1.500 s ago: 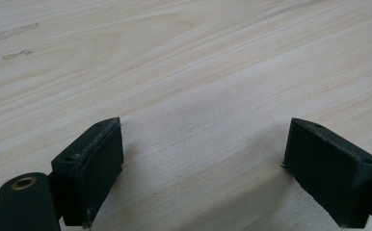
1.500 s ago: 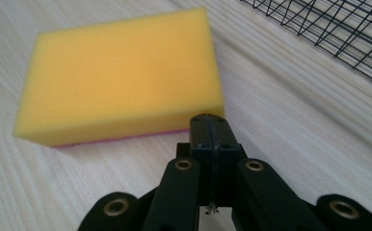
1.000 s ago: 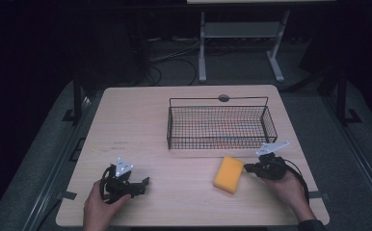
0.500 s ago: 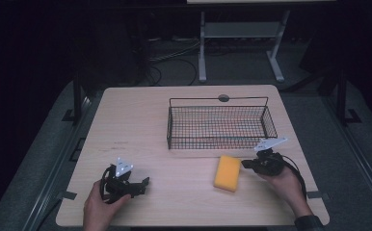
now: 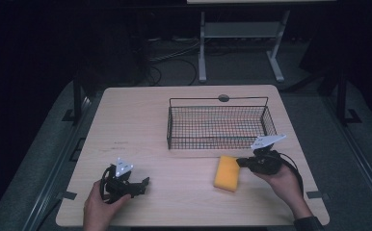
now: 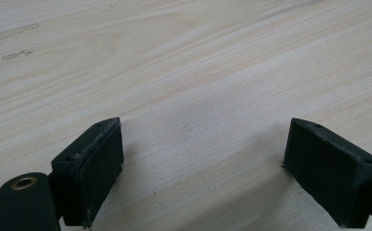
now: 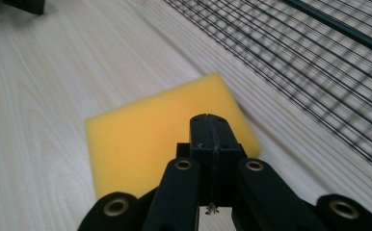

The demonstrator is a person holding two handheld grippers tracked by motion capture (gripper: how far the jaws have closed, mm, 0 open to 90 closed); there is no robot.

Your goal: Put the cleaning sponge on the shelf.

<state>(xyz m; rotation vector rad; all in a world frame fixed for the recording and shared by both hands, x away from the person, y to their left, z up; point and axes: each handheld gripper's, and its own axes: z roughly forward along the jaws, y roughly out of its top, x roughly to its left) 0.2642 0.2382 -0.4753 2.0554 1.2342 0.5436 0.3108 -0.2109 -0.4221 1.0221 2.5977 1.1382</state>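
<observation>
The yellow sponge [image 5: 227, 173] is lying flat on the pale wood-grain tabletop [image 5: 140, 120], its near edge hiding behind the right hand-held gripper [image 7: 208, 126], whose jaws are pressing together, empty, just above it. The black wire basket [image 5: 219, 126] is standing just beyond, blurring in the right gripper view. The left hand-held gripper [image 5: 143, 184] is resting well apart, jaws spread over bare wood.

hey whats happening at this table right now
A person sits at a wooden table with a claw in each hand. The right claw is shut with nothing between its jaws, poised over the near edge of a yellow sponge lying flat beside a wire basket. The left claw is open, low over bare wood.
</observation>
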